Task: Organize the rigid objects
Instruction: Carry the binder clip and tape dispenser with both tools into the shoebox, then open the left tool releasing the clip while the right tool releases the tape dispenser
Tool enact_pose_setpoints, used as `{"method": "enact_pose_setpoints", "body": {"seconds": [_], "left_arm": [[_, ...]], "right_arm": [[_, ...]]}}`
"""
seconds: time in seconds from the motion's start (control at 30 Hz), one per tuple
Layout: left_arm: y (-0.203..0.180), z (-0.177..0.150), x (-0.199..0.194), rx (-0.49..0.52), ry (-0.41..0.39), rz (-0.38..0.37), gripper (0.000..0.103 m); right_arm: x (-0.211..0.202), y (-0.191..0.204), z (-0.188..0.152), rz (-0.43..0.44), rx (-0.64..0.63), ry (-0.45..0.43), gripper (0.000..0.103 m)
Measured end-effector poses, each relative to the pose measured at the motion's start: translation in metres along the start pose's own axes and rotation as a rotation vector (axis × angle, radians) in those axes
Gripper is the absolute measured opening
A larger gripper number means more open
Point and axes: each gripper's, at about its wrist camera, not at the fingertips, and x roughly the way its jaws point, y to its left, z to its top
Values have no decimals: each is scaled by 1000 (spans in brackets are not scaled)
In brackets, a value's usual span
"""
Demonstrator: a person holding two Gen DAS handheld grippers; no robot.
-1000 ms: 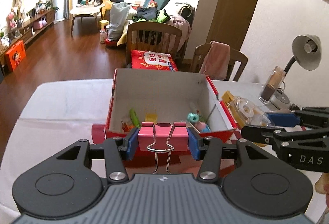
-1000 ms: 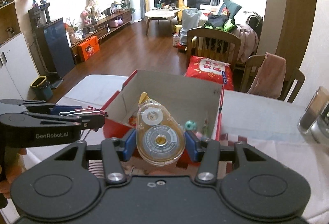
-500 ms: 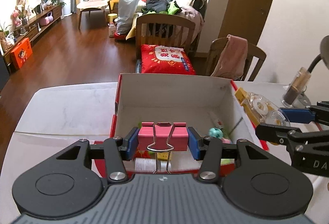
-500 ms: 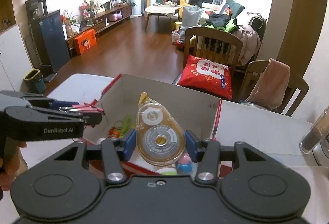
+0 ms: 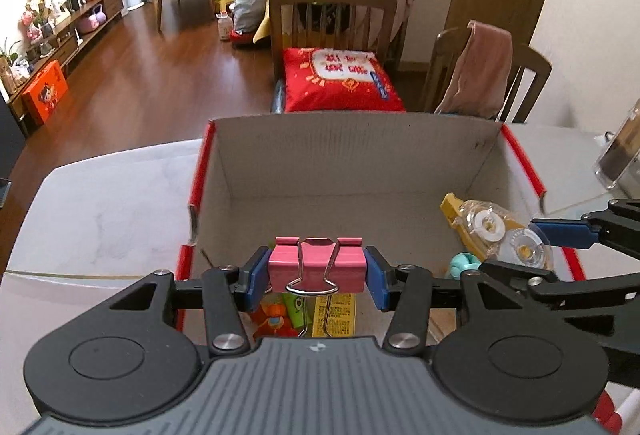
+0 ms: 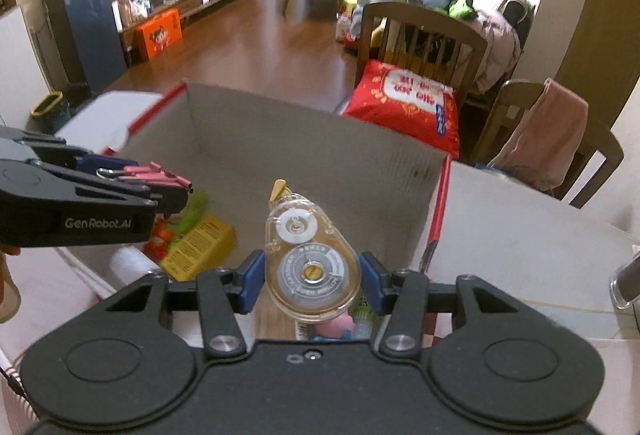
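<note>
- Your left wrist camera looks forward along the left gripper [image 5: 317, 271], close above the near edge of the cardboard box [image 5: 360, 155], tilted down into it.
- Your right wrist camera looks along the right gripper [image 6: 312, 277] from the box's [image 6: 304, 139] near right side, facing its far wall.
- Both views share the box interior, the red cushion [image 5: 340, 79] [image 6: 404, 103] on the chair beyond it, and each other's gripper at the side.

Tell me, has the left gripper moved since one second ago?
Yes. The left gripper, shut on the pink clip, has gone forward over the box; its near wall has dropped below it.
</note>
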Motion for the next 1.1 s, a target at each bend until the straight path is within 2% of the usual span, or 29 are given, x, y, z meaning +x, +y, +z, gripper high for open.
{"method": "enact_pose_setpoints", "body": {"seconds": [0.27, 0.6, 0.9, 1.1], "left_arm": [[-5, 2, 34, 14, 76, 42, 49], [-2, -3, 55, 23, 167, 66, 49], [0, -3, 53, -2, 178, 46, 49], [3, -4, 45, -31, 165, 20, 56]], "right_arm": [[33, 1, 1, -11, -42, 74, 50], [41, 13, 5, -30, -82, 104, 50], [42, 14, 6, -47, -94, 110, 53], [32, 12, 4, -40, -77, 89, 57]]}}
